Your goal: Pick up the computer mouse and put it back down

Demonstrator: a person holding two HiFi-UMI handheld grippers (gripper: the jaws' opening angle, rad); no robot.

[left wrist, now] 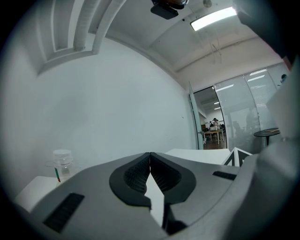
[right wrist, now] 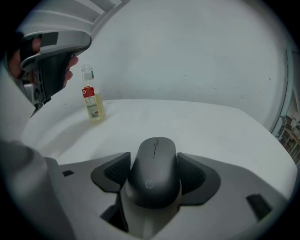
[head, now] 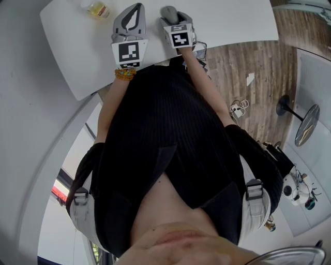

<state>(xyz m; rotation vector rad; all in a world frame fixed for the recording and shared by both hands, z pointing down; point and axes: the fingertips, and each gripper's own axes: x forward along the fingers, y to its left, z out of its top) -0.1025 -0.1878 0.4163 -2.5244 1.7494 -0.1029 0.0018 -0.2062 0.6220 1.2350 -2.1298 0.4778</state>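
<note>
A dark grey computer mouse (right wrist: 154, 176) sits between the black pads of my right gripper (right wrist: 154, 169), which is shut on its two sides. In the head view the mouse (head: 168, 11) pokes out beyond the right gripper (head: 174, 18) over the white table (head: 232, 20). Whether it rests on the tabletop or hangs just above it I cannot tell. My left gripper (head: 137, 7) hovers to the left of it, shut with nothing in it. Its pads meet at the tips in the left gripper view (left wrist: 150, 161).
A small clear bottle (right wrist: 93, 96) with yellowish liquid and a red label stands at the table's far left, also in the head view (head: 97, 9). The table's (right wrist: 220, 131) near edge is by the person's body. Wooden floor with a cable (head: 238, 107) lies to the right.
</note>
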